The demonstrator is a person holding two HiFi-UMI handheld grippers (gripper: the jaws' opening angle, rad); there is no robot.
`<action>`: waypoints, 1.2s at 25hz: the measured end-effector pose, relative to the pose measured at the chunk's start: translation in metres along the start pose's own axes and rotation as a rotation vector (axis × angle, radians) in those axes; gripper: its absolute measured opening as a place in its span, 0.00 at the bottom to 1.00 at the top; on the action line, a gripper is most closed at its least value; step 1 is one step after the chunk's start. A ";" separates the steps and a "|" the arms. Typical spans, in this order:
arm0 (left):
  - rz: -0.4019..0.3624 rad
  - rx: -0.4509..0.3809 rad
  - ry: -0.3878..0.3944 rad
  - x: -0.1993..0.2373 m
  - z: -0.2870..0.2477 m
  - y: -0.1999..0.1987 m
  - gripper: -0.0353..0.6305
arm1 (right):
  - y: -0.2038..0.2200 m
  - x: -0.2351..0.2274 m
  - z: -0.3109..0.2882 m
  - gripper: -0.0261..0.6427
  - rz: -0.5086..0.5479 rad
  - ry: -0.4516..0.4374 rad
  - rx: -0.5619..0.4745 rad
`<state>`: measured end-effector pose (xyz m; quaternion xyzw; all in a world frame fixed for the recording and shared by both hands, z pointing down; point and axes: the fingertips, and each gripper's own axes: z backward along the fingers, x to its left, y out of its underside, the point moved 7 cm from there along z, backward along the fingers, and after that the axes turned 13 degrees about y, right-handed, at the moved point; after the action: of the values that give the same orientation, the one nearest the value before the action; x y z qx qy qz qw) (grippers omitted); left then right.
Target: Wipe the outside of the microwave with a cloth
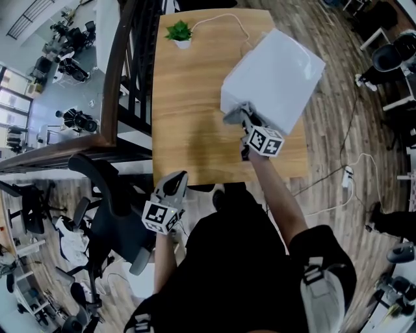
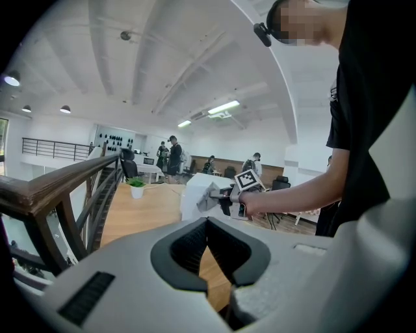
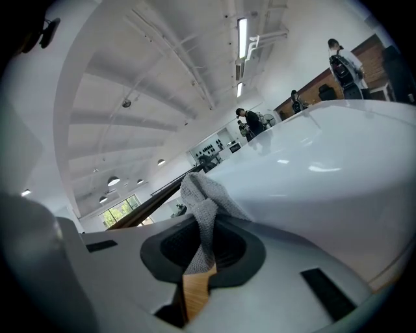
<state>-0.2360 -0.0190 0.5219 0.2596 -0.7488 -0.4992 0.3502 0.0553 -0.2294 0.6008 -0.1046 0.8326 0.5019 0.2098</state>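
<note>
A white microwave (image 1: 276,75) sits turned at an angle on the right side of the wooden table (image 1: 188,110). My right gripper (image 1: 244,116) is shut on a grey cloth (image 1: 234,114), and the cloth presses against the microwave's near left face. In the right gripper view the grey cloth (image 3: 203,211) stands up between the jaws, against the white microwave wall (image 3: 325,169). My left gripper (image 1: 174,184) hangs off the table's near edge, shut and holding nothing. In the left gripper view the microwave (image 2: 198,195) and the right gripper (image 2: 218,197) with the cloth show ahead.
A small potted plant (image 1: 179,32) stands at the table's far left corner, and a white cable (image 1: 227,19) runs from there to the microwave. A dark wooden railing (image 1: 120,71) runs along the table's left. An office chair (image 1: 104,195) stands near the left gripper.
</note>
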 end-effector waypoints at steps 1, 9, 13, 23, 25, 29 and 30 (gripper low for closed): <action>0.001 -0.002 -0.003 0.001 0.001 0.000 0.06 | 0.001 0.001 -0.003 0.08 0.000 0.000 0.006; 0.004 -0.010 -0.020 0.003 0.005 -0.002 0.06 | -0.003 0.020 -0.020 0.08 -0.009 -0.016 0.014; 0.008 -0.009 -0.029 0.004 0.006 -0.001 0.06 | 0.000 0.025 -0.031 0.08 -0.008 -0.026 0.031; 0.014 -0.001 -0.049 0.005 0.007 0.000 0.06 | 0.001 0.043 -0.053 0.08 -0.025 -0.063 0.051; 0.015 0.001 -0.054 0.005 0.009 0.000 0.06 | 0.001 0.047 -0.057 0.08 -0.028 -0.070 0.052; 0.019 0.001 -0.065 0.008 0.011 0.002 0.06 | 0.003 0.052 -0.066 0.08 -0.020 -0.078 0.054; 0.019 0.000 -0.068 0.008 0.012 0.001 0.06 | 0.004 0.053 -0.068 0.08 -0.017 -0.080 0.055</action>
<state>-0.2505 -0.0180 0.5224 0.2353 -0.7628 -0.5043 0.3292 -0.0098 -0.2849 0.6079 -0.0855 0.8361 0.4807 0.2500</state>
